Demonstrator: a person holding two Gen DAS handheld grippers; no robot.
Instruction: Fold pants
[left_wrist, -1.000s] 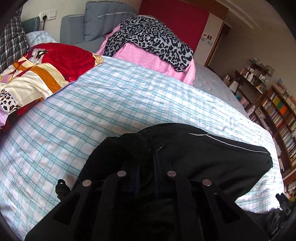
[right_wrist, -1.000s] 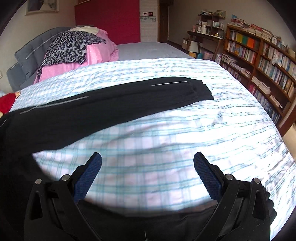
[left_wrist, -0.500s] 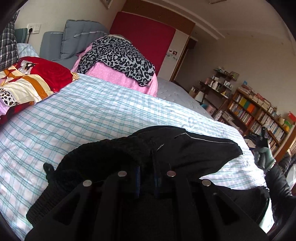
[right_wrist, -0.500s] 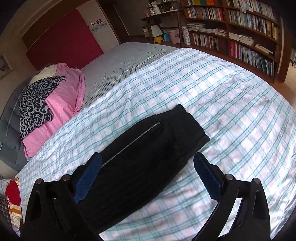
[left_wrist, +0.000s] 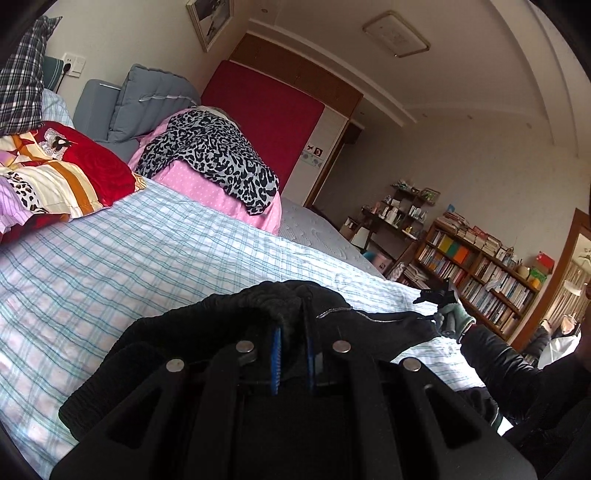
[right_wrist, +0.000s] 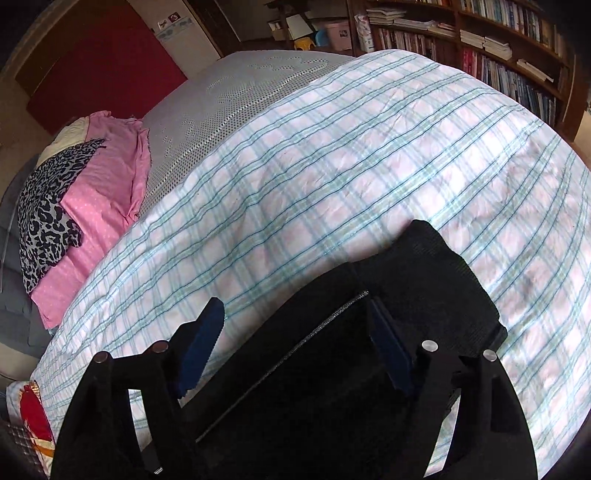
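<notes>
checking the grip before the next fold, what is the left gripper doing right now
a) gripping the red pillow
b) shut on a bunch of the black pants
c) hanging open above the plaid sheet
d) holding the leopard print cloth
b: in the left wrist view the left gripper has its blue pads pinched together on a bunched fold of the black pants.

1. A bed (left_wrist: 110, 258) with a blue-checked sheet fills the room's middle.
2. A red wall panel (left_wrist: 266, 122) rises behind it.
3. Bookshelves (left_wrist: 476, 266) line the far wall.
4. A flat ceiling light (left_wrist: 395, 35) hangs overhead.
</notes>
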